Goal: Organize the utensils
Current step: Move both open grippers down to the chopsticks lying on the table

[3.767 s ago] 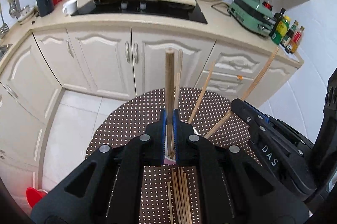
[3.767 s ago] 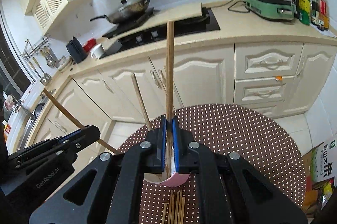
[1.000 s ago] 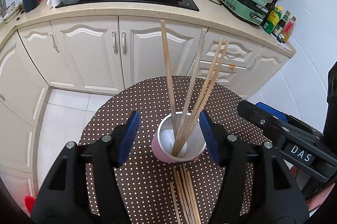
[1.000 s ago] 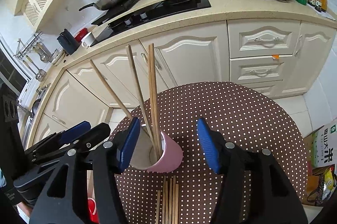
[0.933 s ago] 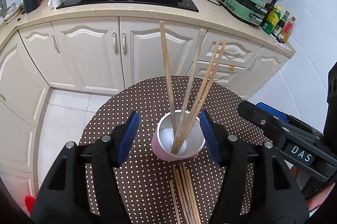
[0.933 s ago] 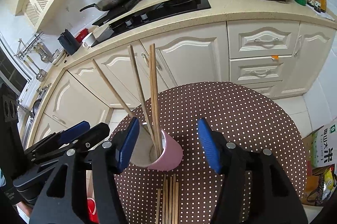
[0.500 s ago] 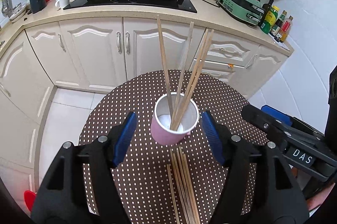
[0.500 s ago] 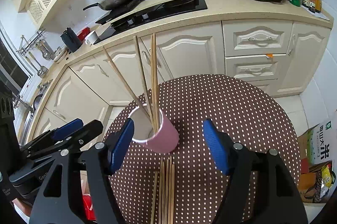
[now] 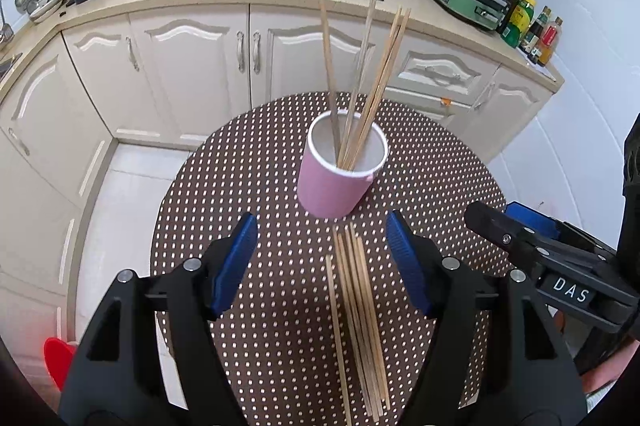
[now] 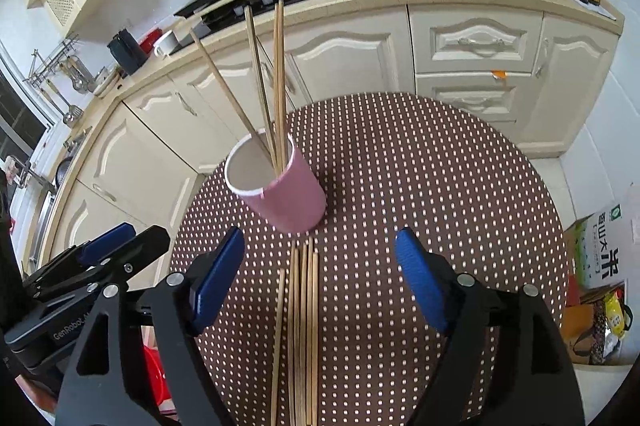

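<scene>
Both claws hang released above the round dotted table [image 9: 248, 161]. Nothing sits between the blue pads of the left gripper [image 9: 322, 262], and the right gripper [image 10: 320, 278] is spreading wider, empty too. At the table's middle stands a pink cup [image 9: 340, 177] with 5 chopsticks [image 9: 372, 81] leaning in it. Loose chopsticks [image 9: 360, 310] lie bundled from the cup's base toward the near edge.
</scene>
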Motion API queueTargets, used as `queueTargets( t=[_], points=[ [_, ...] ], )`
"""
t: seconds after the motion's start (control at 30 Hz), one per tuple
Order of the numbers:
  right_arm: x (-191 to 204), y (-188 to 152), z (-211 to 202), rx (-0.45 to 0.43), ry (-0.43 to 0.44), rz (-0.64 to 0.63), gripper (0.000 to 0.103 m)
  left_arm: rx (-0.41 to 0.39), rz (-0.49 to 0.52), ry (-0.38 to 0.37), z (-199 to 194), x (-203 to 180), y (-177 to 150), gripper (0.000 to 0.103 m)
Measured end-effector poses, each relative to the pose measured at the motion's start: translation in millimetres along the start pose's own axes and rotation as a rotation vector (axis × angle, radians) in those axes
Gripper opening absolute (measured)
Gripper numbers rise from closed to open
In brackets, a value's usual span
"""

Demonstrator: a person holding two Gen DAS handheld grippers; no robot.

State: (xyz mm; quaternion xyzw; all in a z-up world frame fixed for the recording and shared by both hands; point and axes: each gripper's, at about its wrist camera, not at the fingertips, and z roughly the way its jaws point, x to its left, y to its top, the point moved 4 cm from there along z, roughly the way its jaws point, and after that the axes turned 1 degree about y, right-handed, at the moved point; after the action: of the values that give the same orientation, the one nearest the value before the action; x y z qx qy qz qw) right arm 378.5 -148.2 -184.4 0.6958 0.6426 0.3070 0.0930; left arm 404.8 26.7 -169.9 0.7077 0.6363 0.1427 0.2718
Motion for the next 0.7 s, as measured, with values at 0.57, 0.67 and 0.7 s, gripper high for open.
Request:
queueTargets(
  t=[0.57,0.67,0.7],
  points=[
    [-10,-52,43,0.169,-0.074,0.022,0.081,0.151,-0.027,0.044,30,21,-60,0.070],
    [-12,-59,53,0.202,-0.090,0.017,0.081,0.183,-0.032,0.049,39,25,-68,0.070],
    [-13,-62,56,0.210,-0.093,0.016,0.081,0.195,-0.031,0.051,42,26,-71,0.070]
  ],
)
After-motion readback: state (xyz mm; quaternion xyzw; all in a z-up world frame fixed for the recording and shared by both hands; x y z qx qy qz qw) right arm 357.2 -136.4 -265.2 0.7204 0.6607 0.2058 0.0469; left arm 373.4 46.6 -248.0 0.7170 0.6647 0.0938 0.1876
